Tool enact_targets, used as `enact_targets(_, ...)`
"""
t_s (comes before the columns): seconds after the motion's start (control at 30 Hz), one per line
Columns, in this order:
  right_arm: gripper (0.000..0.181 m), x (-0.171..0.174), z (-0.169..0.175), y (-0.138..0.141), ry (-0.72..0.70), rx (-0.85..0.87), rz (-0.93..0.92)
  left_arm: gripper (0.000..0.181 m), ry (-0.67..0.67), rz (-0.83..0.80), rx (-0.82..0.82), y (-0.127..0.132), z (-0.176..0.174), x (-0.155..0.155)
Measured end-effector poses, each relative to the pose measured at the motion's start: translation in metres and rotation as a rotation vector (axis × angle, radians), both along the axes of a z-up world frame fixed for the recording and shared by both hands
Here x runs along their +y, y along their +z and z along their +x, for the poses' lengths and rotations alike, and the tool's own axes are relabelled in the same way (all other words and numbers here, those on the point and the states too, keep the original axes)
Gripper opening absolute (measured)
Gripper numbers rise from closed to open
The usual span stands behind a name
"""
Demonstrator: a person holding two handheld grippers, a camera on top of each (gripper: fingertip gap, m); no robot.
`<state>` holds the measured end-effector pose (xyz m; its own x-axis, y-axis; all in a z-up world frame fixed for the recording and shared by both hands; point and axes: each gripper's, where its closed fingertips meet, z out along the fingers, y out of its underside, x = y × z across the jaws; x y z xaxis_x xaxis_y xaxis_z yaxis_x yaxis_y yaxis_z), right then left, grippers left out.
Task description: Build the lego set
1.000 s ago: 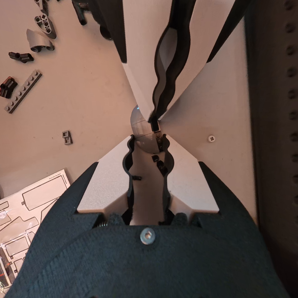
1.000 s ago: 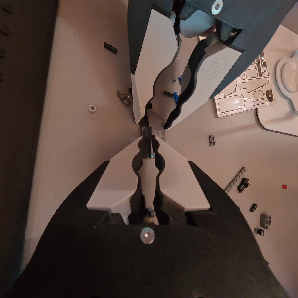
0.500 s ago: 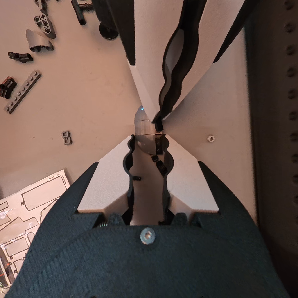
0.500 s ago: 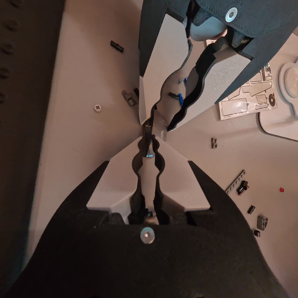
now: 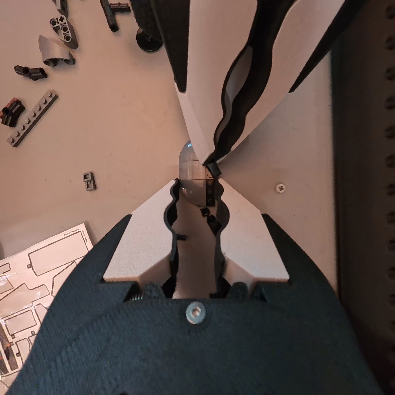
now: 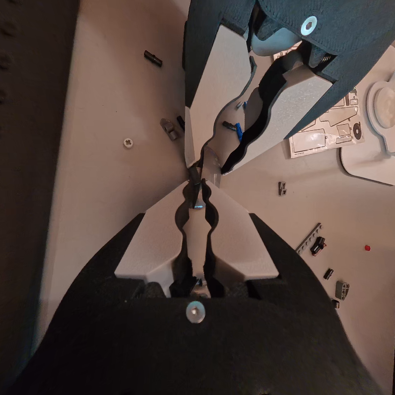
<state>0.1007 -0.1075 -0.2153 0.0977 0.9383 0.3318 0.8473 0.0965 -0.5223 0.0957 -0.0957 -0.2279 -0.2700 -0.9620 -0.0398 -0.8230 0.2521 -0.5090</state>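
- The left gripper (image 5: 196, 183) has its fingers closed on a small grey curved lego assembly with a black studded strip along one side (image 5: 192, 177). It is held up off the pale tabletop (image 5: 128, 128) in the middle of the scene, probably to keep it steady for the other tool.
- The right gripper (image 6: 195, 181) comes in from the far side of the left wrist view with its fingers pinched on a small black lego piece (image 5: 213, 170). The piece's tip touches the assembly's black strip, which suggests it is being pressed on there.
- The two tools meet tip to tip, most likely so that one braces while the other pushes; whether the piece is fully seated I cannot tell.
- Loose parts lie well apart on the left: a long dark grey studded plate (image 5: 32, 118), a silver curved panel (image 5: 53, 51), a black connector peg (image 5: 31, 72) and a small grey bracket (image 5: 89, 181) nearer the middle. They seem to be stock for later steps.
- A white sticker sheet with outlined shapes (image 5: 42, 267) lies near left, partly under the left tool's body.
- A small white round stud (image 5: 280, 188) sits alone to the right, beside the dark perforated edge strip (image 5: 363, 192).
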Motion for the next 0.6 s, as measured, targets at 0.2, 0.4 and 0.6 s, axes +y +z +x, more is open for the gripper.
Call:
enact_targets(0.2, 0.006, 0.0008, 0.0017, -0.0002, -0.027, -0.014, -0.009, 0.03, 0.024, 0.001, 0.002, 0.0, 0.0015, 0.0006)
enact_targets(0.4, 0.006, 0.0014, 0.0033, 0.0, -0.062, -0.013, -0.036, 0.03, 0.042, -0.004, 0.0, -0.0001, 0.0026, 0.0008)
enact_targets(0.6, 0.006, 0.0037, 0.0064, 0.0001, -0.112, -0.013, -0.061, 0.031, 0.054, -0.01, -0.004, -0.0002, 0.0032, 0.0009)
